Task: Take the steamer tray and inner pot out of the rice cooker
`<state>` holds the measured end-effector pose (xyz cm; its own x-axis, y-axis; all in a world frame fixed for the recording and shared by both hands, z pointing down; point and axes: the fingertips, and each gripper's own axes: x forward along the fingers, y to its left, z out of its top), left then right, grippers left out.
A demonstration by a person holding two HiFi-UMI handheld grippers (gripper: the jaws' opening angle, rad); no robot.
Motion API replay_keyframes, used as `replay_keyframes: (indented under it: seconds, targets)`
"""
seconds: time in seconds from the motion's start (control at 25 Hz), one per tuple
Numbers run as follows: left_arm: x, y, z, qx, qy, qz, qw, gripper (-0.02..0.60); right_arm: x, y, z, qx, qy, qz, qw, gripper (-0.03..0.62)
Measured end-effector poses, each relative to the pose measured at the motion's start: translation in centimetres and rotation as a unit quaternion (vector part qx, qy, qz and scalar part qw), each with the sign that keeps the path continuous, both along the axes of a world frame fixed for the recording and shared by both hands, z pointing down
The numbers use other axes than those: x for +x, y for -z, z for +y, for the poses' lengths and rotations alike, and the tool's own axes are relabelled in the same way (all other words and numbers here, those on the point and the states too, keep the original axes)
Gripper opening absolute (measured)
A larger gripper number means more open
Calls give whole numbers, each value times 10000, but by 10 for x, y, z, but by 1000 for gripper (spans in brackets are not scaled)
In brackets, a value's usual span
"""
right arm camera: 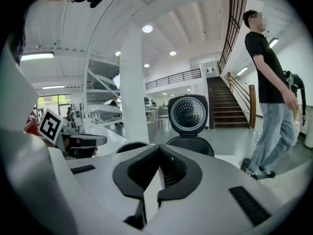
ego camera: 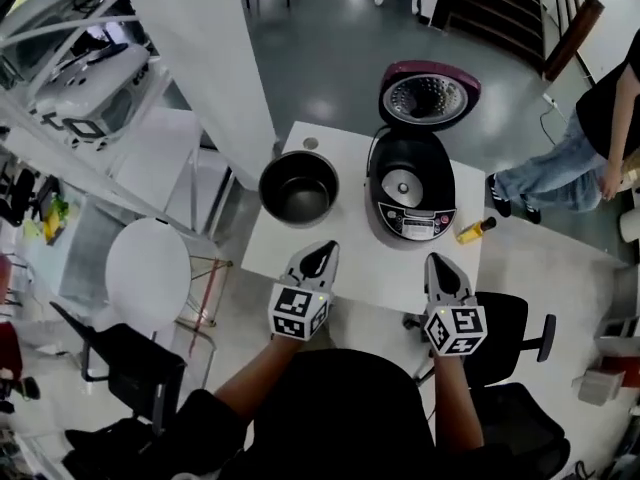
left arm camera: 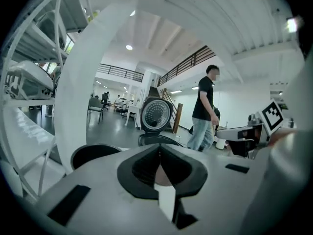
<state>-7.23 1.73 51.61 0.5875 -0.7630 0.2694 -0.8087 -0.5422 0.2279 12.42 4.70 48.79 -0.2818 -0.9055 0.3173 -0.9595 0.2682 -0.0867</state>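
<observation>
The dark inner pot (ego camera: pixel 298 188) stands empty on the white table (ego camera: pixel 350 268), left of the rice cooker (ego camera: pixel 410 196). The cooker's maroon lid (ego camera: pixel 430 95) is raised, and a grey round plate shows in its cavity. I cannot pick out a steamer tray. My left gripper (ego camera: pixel 322 252) is shut and empty over the table's near edge, short of the pot. My right gripper (ego camera: pixel 437 261) is shut and empty, short of the cooker. In the left gripper view the jaws (left arm camera: pixel 159 148) meet with the pot (left arm camera: pixel 95 155) beyond. In the right gripper view the jaws (right arm camera: pixel 159 153) meet below the cooker (right arm camera: pixel 190 145).
A yellow bottle (ego camera: pixel 476 230) lies at the table's right edge. A person (ego camera: pixel 590 138) stands on the floor to the right. A white pillar (ego camera: pixel 215 58) rises left of the table, with a round white seat (ego camera: pixel 147 268) and black chairs (ego camera: pixel 510 338) near me.
</observation>
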Motion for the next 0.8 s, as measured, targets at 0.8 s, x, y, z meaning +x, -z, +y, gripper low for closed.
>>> replay_keyframes:
  seconds: [0.8]
  targets:
    - [36, 20, 217, 525, 174, 146, 9984, 8, 119, -4, 228, 154, -611, 352, 9974, 0]
